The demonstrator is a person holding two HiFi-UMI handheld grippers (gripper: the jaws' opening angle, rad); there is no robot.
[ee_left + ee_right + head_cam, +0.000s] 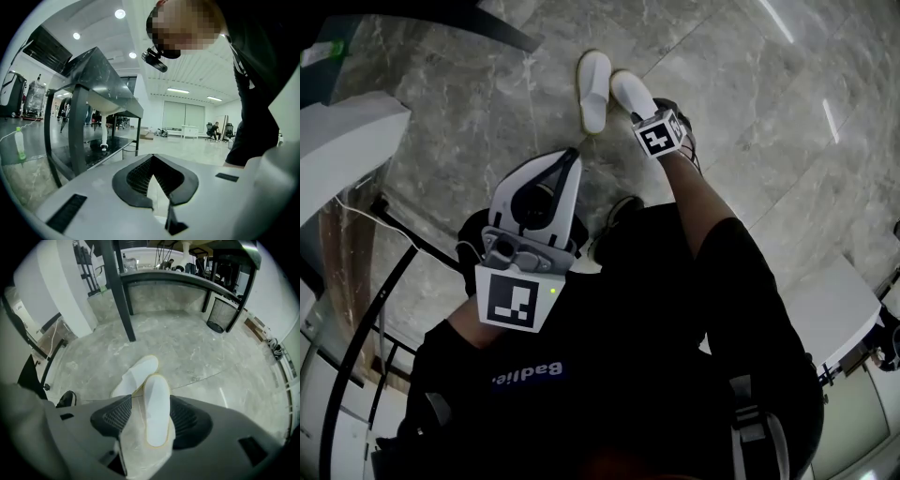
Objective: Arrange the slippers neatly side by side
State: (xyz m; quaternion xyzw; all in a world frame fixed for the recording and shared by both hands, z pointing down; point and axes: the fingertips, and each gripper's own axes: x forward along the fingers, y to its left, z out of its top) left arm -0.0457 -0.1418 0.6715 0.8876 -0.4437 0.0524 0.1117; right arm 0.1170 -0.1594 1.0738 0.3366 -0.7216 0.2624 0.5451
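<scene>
Two white slippers lie on the grey marble floor. In the head view the left slipper (593, 89) rests flat, and the right slipper (630, 91) lies just beside it, almost touching. My right gripper (645, 114) reaches down to the right slipper's heel end. In the right gripper view that slipper (157, 413) sits between the black pads, the gripper (151, 408) shut on it, while the other slipper (136, 373) lies beyond at an angle. My left gripper (571, 157) is held up near the body, jaws together and empty; its own view (152, 161) shows only the room.
A black-framed table with a dark leg (119, 291) stands beyond the slippers, with a wire waste basket (218, 315) to its right. The person's dark shoe (623, 211) is near the slippers. White furniture (347, 141) and a cable lie at the left; a white cabinet (834, 309) at the right.
</scene>
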